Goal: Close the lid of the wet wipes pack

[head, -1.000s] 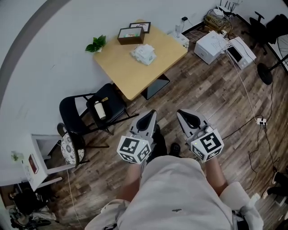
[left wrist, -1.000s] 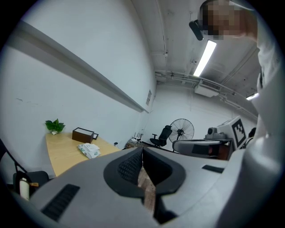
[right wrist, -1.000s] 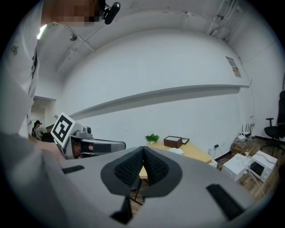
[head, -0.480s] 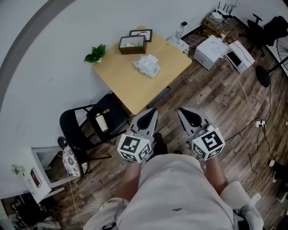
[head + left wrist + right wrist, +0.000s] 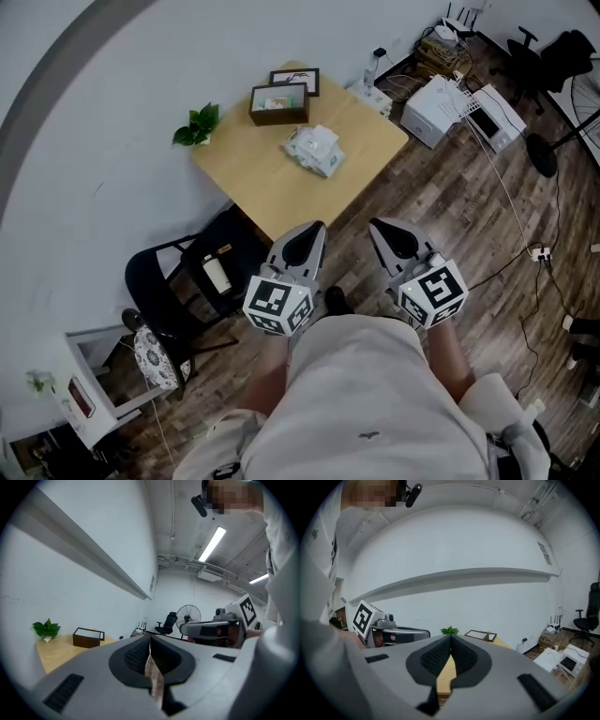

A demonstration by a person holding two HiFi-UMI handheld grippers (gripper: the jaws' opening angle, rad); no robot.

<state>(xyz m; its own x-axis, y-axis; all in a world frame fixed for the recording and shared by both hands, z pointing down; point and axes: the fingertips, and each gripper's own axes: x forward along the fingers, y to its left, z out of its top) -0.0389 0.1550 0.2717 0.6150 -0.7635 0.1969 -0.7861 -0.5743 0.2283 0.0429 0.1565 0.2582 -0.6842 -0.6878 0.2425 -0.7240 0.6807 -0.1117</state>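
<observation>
Wooden table (image 5: 253, 178) ahead, against the wall. Wet wipes pack (image 5: 314, 150) lies near its middle, well apart from me; its lid is too small to read. My left gripper (image 5: 309, 236) and right gripper (image 5: 386, 234): jaws pressed together, nothing held. I judge nothing is done yet: the approach and the lid-closing remain.

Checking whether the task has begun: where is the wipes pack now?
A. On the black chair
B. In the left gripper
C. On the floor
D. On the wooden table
D: the wipes pack lies on the table, apart from the left gripper and right gripper, both shut and empty.
</observation>
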